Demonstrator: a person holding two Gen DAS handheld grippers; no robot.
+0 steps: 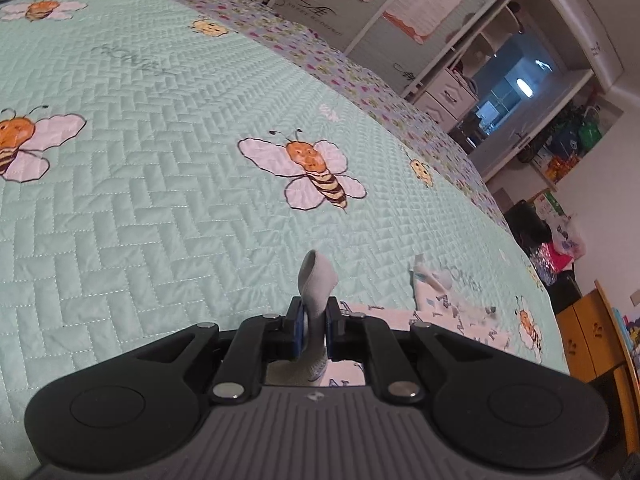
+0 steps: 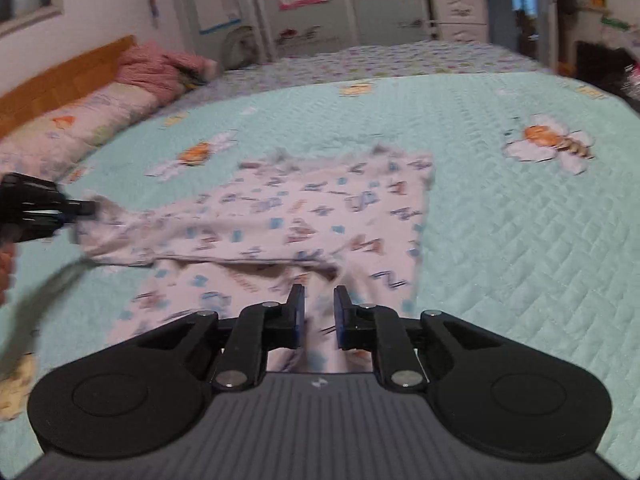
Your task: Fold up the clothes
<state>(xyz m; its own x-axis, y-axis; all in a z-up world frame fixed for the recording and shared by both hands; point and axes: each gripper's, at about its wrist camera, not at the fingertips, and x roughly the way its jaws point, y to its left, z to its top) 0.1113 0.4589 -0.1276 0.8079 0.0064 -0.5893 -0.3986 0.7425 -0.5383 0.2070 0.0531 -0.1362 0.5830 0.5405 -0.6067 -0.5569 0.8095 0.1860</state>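
A white garment printed with blue and brown letters lies spread on the mint bee-patterned quilt, partly folded over itself. My left gripper is shut on its grey cuff, which sticks up between the pads; more of the garment trails to the right. In the right wrist view the left gripper holds the garment's left end, lifted slightly. My right gripper hovers over the near part of the garment, jaws a little apart, with cloth showing below the gap and nothing pinched.
A pink jacket and a pillow lie by the wooden headboard. Wardrobe doors stand beyond the bed. A wooden cabinet and bags sit past the quilt's right edge.
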